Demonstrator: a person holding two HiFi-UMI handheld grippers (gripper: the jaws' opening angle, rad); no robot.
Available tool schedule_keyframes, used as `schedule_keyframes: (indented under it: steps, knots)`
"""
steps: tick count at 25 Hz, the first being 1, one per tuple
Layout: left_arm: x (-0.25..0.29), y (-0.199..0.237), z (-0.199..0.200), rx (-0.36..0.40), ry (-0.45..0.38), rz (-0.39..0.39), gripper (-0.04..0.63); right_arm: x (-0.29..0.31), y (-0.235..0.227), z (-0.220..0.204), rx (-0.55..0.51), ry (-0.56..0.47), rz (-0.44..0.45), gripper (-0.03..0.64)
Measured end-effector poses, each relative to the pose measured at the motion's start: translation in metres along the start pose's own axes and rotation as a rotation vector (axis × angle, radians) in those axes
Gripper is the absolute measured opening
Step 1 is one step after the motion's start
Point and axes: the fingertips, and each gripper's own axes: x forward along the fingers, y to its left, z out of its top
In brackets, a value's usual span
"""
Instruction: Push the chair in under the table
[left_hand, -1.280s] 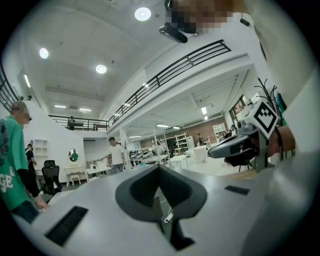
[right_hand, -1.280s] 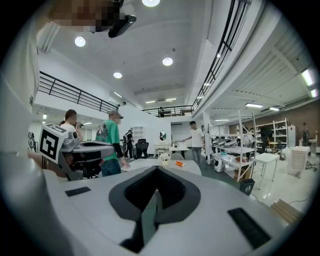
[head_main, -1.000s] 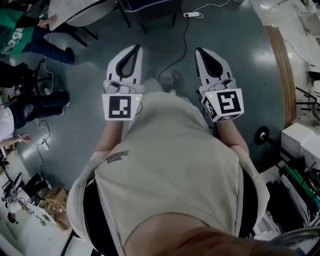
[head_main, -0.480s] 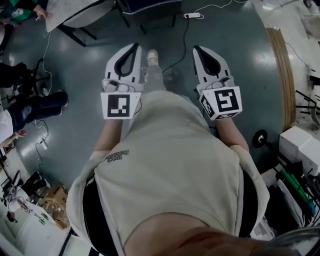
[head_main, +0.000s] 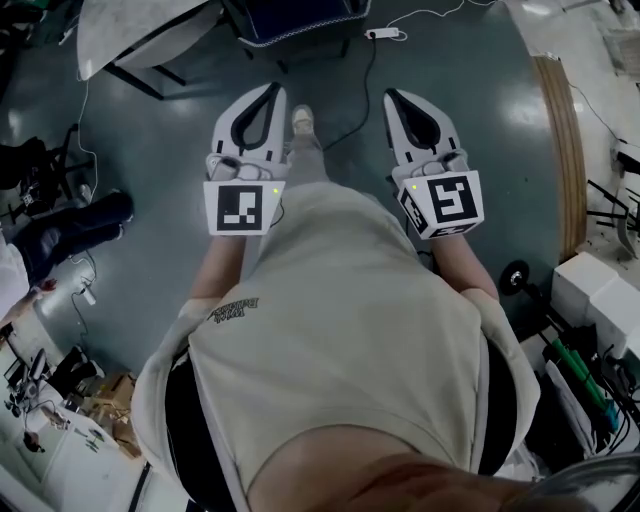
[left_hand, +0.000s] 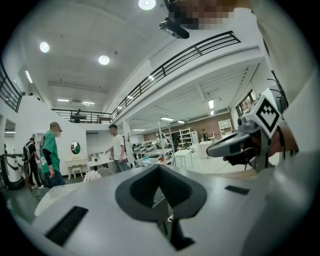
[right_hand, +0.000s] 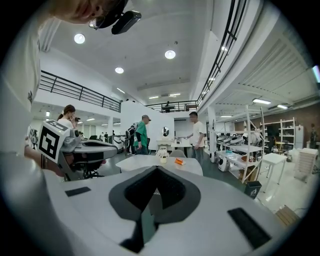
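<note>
In the head view both grippers are held level in front of the person's chest, side by side and apart, over the dark floor. My left gripper (head_main: 272, 90) is shut with nothing in it, and my right gripper (head_main: 392, 96) is shut and empty too. Ahead of them, at the top edge, stands a dark blue chair (head_main: 300, 15), and a white table (head_main: 140, 30) lies to its left. Neither gripper touches the chair. In the right gripper view the white table (right_hand: 150, 162) carries a small vase and an orange thing.
A white power strip (head_main: 383, 32) and its cable lie on the floor just ahead. Seated people's legs (head_main: 70, 225) and clutter are at the left. A wooden floor strip (head_main: 565, 150) and white boxes (head_main: 600, 300) are at the right. People stand beyond the table (right_hand: 142, 132).
The person has walked forward. The chair and table have come further into view at the top, the people at the left have slid away, and a foot now shows between the grippers.
</note>
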Motion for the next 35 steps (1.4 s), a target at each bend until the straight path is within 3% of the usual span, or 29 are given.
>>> schedule_keyframes:
  steps: [23, 31, 35]
  knots:
    - [0.186, 0.187, -0.031, -0.084, 0.115, -0.080, 0.009, 0.260, -0.063, 0.040, 0.006, 0.132, -0.016, 0.009]
    - [0.214, 0.210, -0.039, -0.049, 0.143, -0.072, 0.009, 0.294, -0.082, 0.046, -0.021, 0.165, 0.012, 0.009]
    - [0.222, 0.219, -0.038, -0.087, 0.151, -0.042, 0.009, 0.308, -0.089, 0.049, -0.022, 0.178, 0.053, 0.009]
